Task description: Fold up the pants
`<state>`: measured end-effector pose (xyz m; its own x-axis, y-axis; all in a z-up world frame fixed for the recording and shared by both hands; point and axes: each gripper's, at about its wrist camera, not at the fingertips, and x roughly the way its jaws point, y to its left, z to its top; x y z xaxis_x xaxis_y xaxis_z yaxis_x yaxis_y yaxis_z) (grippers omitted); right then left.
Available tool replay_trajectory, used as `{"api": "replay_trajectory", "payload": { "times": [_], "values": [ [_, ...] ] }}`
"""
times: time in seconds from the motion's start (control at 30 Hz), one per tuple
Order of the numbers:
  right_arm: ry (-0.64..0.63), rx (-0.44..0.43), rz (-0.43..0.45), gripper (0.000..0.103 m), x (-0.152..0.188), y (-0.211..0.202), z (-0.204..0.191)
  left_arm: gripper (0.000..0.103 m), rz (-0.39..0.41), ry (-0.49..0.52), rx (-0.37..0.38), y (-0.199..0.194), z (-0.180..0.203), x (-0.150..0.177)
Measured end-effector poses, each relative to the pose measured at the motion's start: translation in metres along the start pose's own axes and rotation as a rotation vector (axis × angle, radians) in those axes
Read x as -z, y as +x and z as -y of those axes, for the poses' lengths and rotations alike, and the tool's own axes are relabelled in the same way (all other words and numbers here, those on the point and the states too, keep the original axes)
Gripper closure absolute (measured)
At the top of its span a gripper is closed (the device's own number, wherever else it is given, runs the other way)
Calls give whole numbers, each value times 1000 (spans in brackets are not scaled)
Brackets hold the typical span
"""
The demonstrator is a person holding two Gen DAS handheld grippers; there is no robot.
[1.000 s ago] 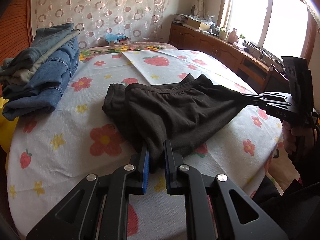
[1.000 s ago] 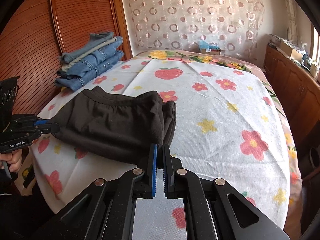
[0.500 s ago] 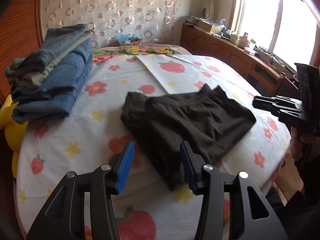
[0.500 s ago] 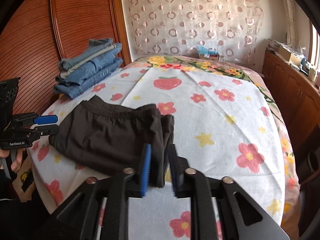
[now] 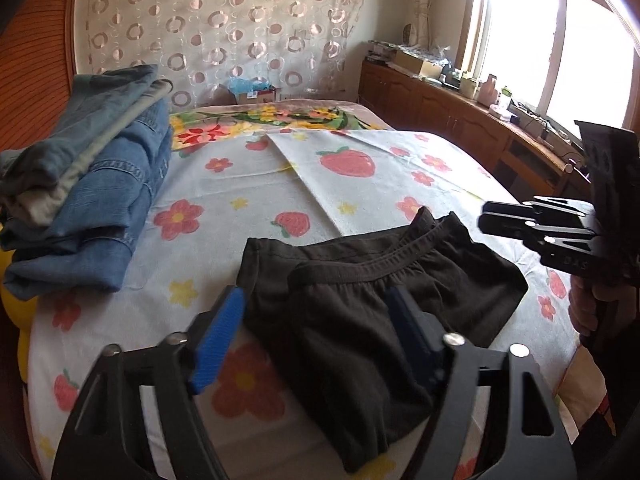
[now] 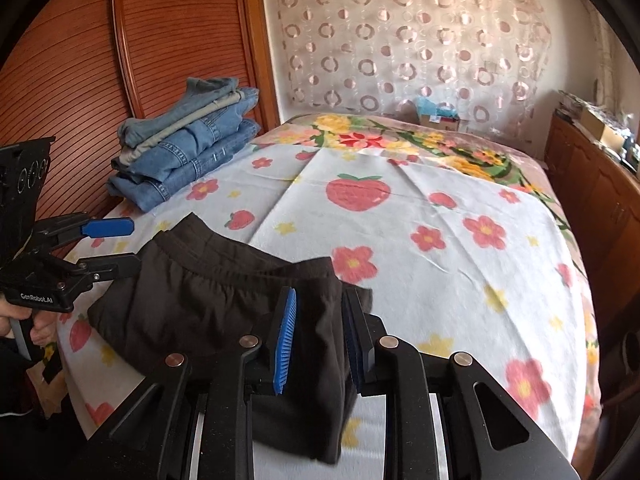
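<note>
The dark brown pants lie folded flat on the flowered bedspread near its front edge; they also show in the right wrist view. My left gripper is open, its blue pads spread wide over the pants' near corner, holding nothing. My right gripper is open, its fingers on either side of the pants' folded edge without clamping it. Each gripper shows from the side in the other's view: the right one and the left one.
A stack of folded blue jeans sits at the bed's left side by the wooden headboard. A cardboard box stands beyond the bed. Wooden cabinets with clutter run under the window at the right.
Both grippers let go of the pants and opened. The pants dropped flat onto the bed. Both grippers drew back slightly and lifted.
</note>
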<state>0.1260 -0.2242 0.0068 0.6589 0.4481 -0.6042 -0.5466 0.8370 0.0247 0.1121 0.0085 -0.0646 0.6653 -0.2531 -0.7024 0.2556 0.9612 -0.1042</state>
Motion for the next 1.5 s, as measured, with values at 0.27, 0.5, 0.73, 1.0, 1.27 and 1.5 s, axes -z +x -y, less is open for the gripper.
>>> {"api": "replay_trajectory", "payload": {
  "times": [0.27, 0.5, 0.73, 1.0, 1.27, 1.5],
  "values": [
    [-13, -17, -65, 79, -10, 43, 6, 69, -38, -35, 75, 21, -8, 0],
    [-13, -47, -84, 79, -17, 62, 13, 70, -45, -22, 73, 27, -10, -1],
    [-4, -82, -95, 79, -18, 70, 13, 81, -30, 2, 47, 27, -6, 1],
    [-47, -43, -5, 95, -23, 30, -5, 90, 104, 40, 59, -13, 11, -16],
    [-84, 31, -14, 95, -37, 39, -13, 90, 45, 30, -8, 11, 0, -23],
    [-81, 46, -90, 95, -34, 74, -15, 87, -31, 13, -26, 33, -5, -12]
  ]
}}
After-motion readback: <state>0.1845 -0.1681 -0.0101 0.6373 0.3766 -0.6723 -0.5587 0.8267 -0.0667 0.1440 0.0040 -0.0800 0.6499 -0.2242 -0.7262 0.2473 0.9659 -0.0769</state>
